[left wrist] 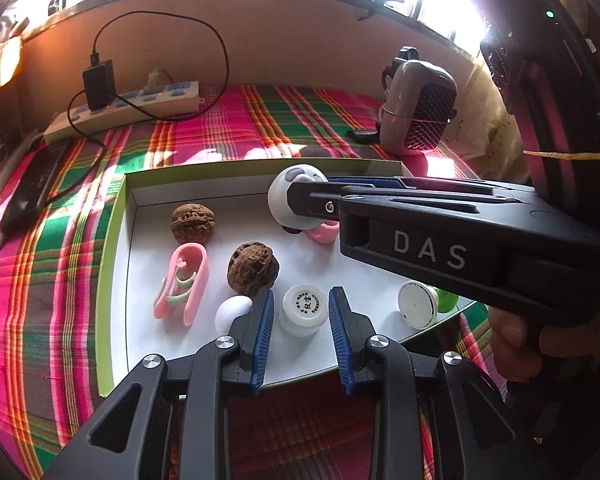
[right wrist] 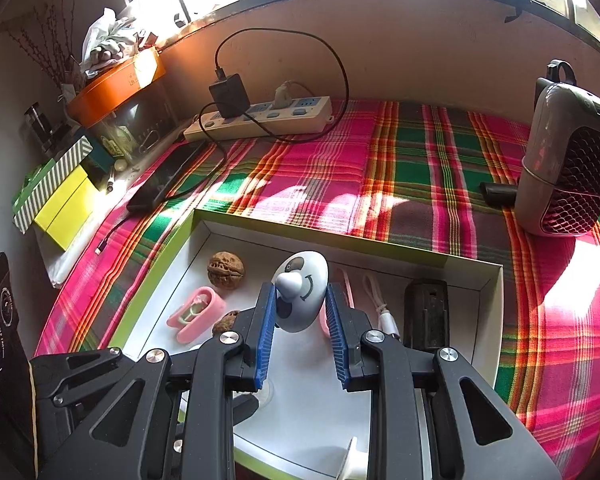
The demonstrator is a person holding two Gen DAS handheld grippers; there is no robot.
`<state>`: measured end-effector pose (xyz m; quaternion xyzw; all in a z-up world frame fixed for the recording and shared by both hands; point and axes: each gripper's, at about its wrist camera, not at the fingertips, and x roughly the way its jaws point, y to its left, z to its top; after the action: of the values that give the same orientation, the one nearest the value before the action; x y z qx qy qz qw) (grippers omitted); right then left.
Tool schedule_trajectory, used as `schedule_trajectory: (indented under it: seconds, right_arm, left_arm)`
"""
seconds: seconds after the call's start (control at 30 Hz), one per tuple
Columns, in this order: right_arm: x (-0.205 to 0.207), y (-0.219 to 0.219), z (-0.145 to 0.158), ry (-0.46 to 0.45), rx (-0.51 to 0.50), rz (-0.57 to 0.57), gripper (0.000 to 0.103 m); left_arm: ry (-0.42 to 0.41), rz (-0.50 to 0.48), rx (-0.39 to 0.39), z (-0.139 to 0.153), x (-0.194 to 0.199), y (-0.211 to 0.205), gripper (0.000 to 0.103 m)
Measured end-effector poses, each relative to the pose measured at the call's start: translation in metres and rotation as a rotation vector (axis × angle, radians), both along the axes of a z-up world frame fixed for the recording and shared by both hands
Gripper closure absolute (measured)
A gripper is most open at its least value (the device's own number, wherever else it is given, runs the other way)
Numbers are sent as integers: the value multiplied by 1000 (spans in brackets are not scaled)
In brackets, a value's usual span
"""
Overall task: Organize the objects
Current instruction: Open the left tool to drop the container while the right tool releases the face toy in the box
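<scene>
A shallow white box with a green rim [left wrist: 114,240] lies on the plaid cloth and holds small items. My left gripper [left wrist: 303,295] hovers low over its near side, jaws slightly apart, with a white bottle cap [left wrist: 303,312] standing between the blue pads; a thin gap shows at the left pad. My right gripper [right wrist: 300,294] is shut on a white egg-shaped toy with a painted face [right wrist: 302,292], held above the box's middle; the toy [left wrist: 284,200] also shows in the left wrist view. Two walnuts [left wrist: 192,223] [left wrist: 253,267] and a pink holder [left wrist: 184,284] lie in the box.
Also in the box are a white egg [left wrist: 233,310], a white lid on a green piece [left wrist: 418,305], a black block [right wrist: 426,316] and a white cable [right wrist: 380,304]. Behind it stand a power strip [left wrist: 132,108], a phone [left wrist: 32,192] and a grey heater [left wrist: 418,108].
</scene>
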<state>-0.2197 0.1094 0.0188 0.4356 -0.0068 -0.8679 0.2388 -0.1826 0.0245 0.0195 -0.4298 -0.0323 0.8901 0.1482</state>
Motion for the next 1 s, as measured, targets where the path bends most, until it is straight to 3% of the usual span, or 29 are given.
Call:
schedule_trajectory:
  seconds: [1.0]
  right_arm:
    - [-12,-25,-18,-34,34,27,76]
  left_arm:
    - [8,27,23,4,14,-19,76]
